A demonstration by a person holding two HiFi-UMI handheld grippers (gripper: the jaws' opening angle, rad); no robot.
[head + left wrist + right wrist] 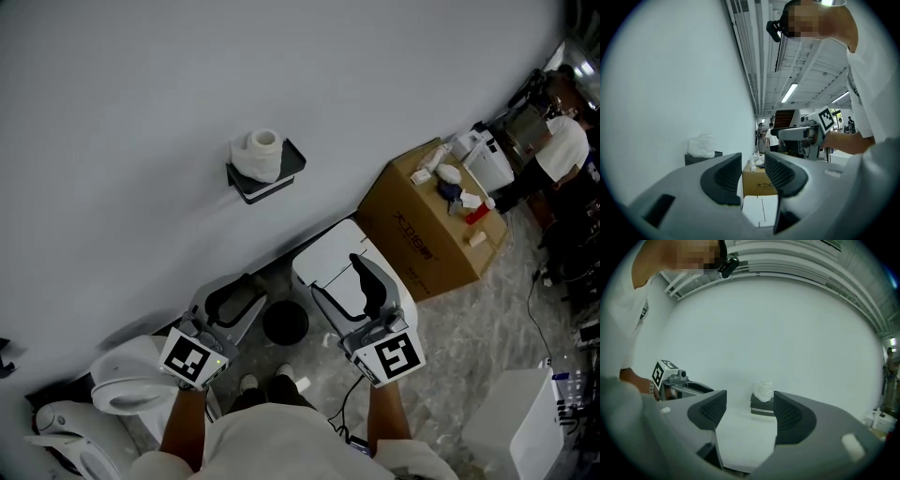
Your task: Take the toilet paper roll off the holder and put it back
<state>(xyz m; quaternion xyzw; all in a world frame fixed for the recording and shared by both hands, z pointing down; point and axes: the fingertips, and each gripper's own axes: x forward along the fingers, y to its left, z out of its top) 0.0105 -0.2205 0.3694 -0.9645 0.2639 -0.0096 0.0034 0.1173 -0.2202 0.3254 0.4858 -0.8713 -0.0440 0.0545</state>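
Observation:
A crumpled white toilet paper roll (261, 152) stands upright on a black holder shelf (278, 181) fixed to the white wall. My left gripper (232, 302) is low and left of the holder, well short of it, with its jaws open and nothing between them. My right gripper (367, 284) is low and right of the holder, also open and empty. In the left gripper view the roll (701, 145) and holder (695, 158) lie left of the gripper (753, 171). In the right gripper view the roll (763, 390) on the holder (761, 408) shows between the gripper's (750, 409) two jaws, far off.
A cardboard box (424, 234) topped with small bottles stands by the wall at right. Below the holder are a white lidded unit (328, 258) and a black round bin (285, 322). A white toilet (124, 377) is at lower left, a white case (513, 424) at lower right.

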